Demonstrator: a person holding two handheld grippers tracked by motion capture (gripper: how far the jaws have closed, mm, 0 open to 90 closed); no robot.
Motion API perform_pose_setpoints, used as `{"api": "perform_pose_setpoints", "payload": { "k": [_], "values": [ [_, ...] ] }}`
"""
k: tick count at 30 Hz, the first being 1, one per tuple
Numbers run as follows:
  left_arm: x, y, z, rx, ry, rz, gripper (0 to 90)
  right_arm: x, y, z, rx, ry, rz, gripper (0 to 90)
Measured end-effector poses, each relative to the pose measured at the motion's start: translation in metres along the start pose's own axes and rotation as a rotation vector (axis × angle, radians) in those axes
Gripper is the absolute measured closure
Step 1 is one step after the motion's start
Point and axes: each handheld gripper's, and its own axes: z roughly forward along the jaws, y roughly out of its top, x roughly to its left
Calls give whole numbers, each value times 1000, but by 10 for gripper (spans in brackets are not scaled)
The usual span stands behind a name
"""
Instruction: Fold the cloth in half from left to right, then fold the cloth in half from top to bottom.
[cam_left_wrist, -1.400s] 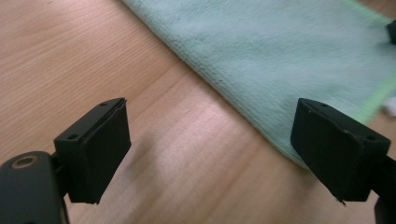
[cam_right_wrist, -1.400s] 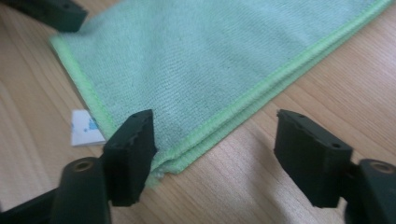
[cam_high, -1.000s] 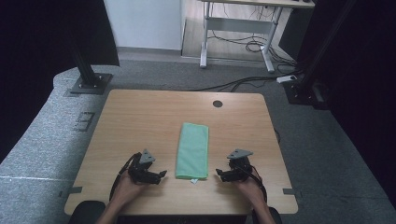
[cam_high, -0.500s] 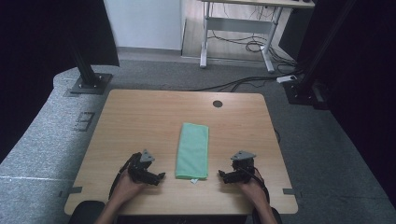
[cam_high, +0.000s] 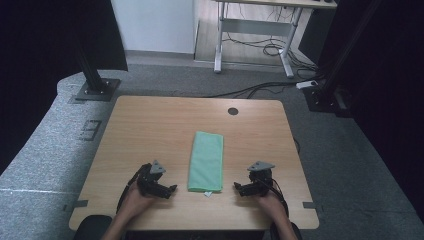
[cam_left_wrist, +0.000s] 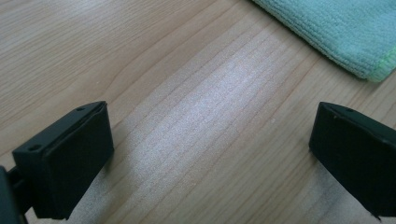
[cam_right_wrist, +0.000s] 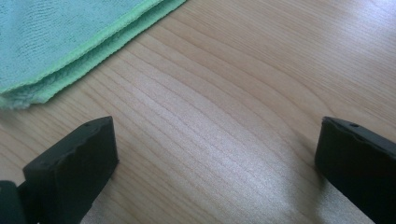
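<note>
You hold both the left gripper (cam_high: 170, 189) and right gripper (cam_high: 239, 188) spread, empty, flanking the folded green cloth (cam_high: 206, 161). Next, advance to its near corners.

Wood table (cam_high: 150, 125) w/ folded green cloth (cam_high: 206, 161).
</note>
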Motion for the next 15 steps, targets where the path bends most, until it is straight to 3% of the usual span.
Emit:
{"api": "perform_pose_setpoints", "payload": {
  "k": [15],
  "values": [
    [-1,0,0,0,5,-6,0,1,3,1,10,-3,12,0]
  ]
}}
